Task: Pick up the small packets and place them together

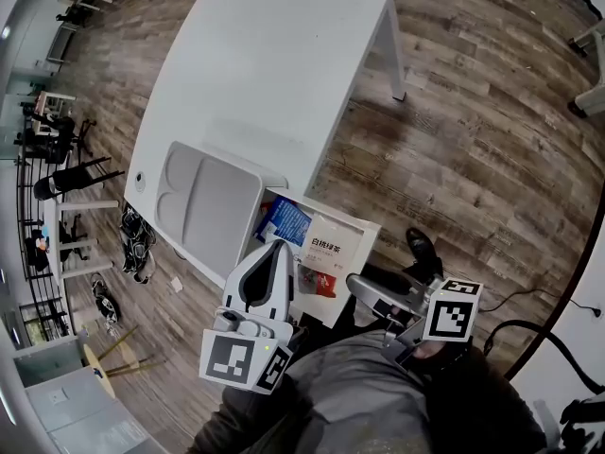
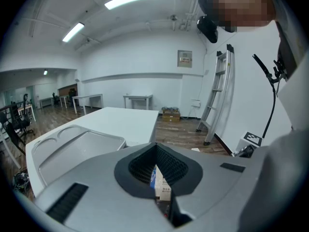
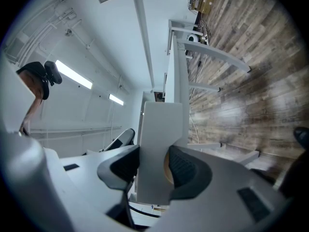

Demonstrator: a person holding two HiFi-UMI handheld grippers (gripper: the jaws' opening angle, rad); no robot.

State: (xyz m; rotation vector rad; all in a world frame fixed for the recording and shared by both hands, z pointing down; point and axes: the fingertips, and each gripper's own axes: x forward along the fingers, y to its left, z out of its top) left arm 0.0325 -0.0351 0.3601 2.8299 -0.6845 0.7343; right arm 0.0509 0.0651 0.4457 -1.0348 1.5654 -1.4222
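A white box (image 1: pixel 365 231) sits just below the table's near edge, with small packets inside: a blue packet (image 1: pixel 282 221), a white printed packet (image 1: pixel 331 249) and a red packet (image 1: pixel 319 282). My right gripper (image 1: pixel 354 282) is at the box's right side. In the right gripper view it (image 3: pixel 153 161) is shut on the box's flat white wall (image 3: pixel 159 129). My left gripper (image 1: pixel 280 245) hovers over the box's left part with its tips together and nothing between them. In the left gripper view a packet (image 2: pixel 159 180) shows through the slit under the meeting pads.
A grey compartment tray (image 1: pixel 203 206) lies on the near corner of the white table (image 1: pixel 274 64). The person's lap (image 1: pixel 378 395) and a black shoe (image 1: pixel 423 252) are beside the box. A ladder (image 2: pixel 217 95) leans on the wall. Wooden floor surrounds the table.
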